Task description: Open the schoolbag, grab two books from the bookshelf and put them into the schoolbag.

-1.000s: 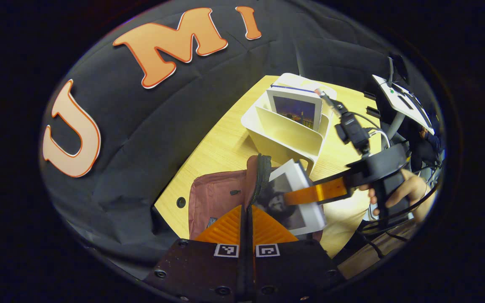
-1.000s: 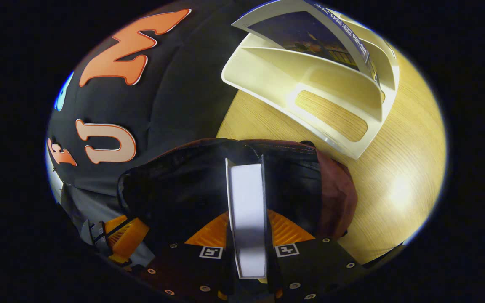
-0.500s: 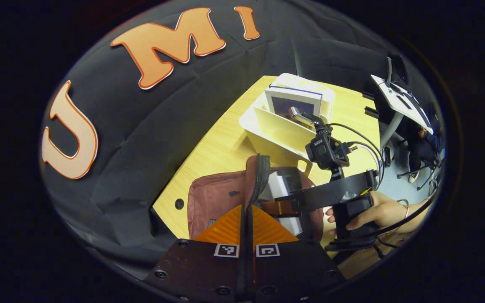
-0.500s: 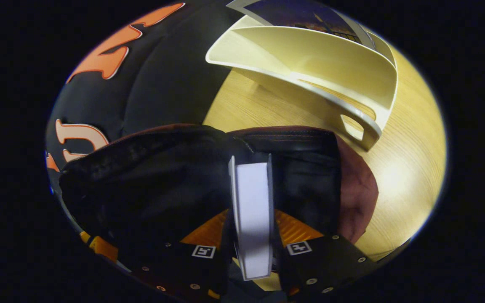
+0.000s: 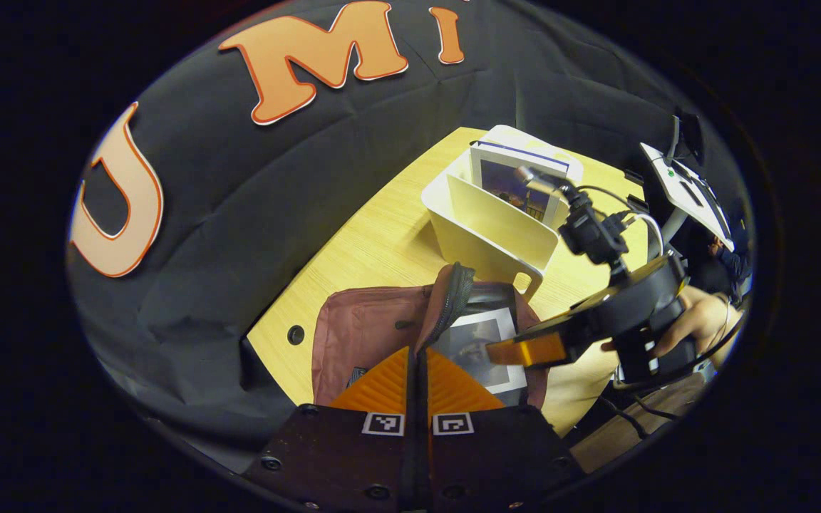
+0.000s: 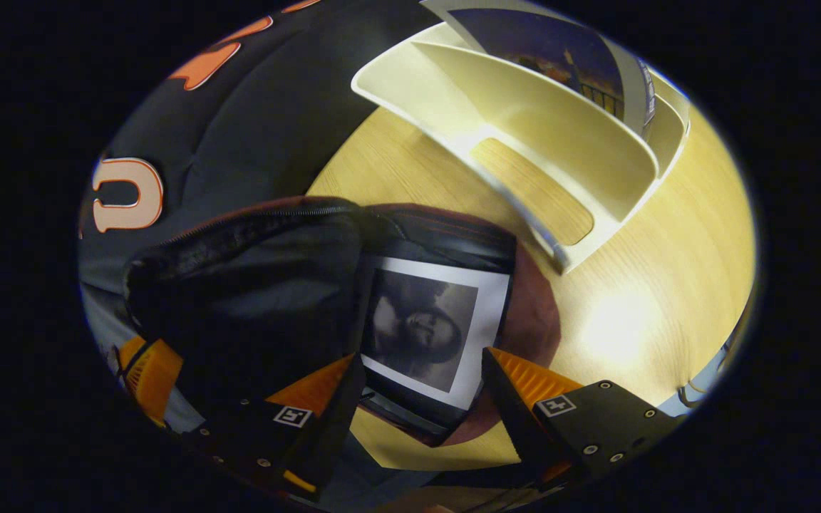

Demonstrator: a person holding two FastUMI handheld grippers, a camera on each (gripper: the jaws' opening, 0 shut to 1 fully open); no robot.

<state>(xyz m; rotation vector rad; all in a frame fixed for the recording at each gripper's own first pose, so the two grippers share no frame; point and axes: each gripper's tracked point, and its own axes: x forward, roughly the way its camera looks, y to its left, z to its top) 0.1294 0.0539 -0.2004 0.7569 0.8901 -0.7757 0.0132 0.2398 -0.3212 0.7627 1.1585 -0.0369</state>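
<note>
Schoolbag [image 5: 368, 335] flap is being pinched open by the left gripper [image 5: 417, 370] while one book [image 6: 428, 328] is lying inside below the spread right gripper [image 6: 417, 385], the second book [image 5: 514, 185] being kept upright in the bookshelf [image 5: 496, 231] farther along the bench [image 5: 375, 242].

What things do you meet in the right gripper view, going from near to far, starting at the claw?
Right claw, open → book lying in the open schoolbag → bare table → bookshelf → second book standing in the bookshelf.
</note>
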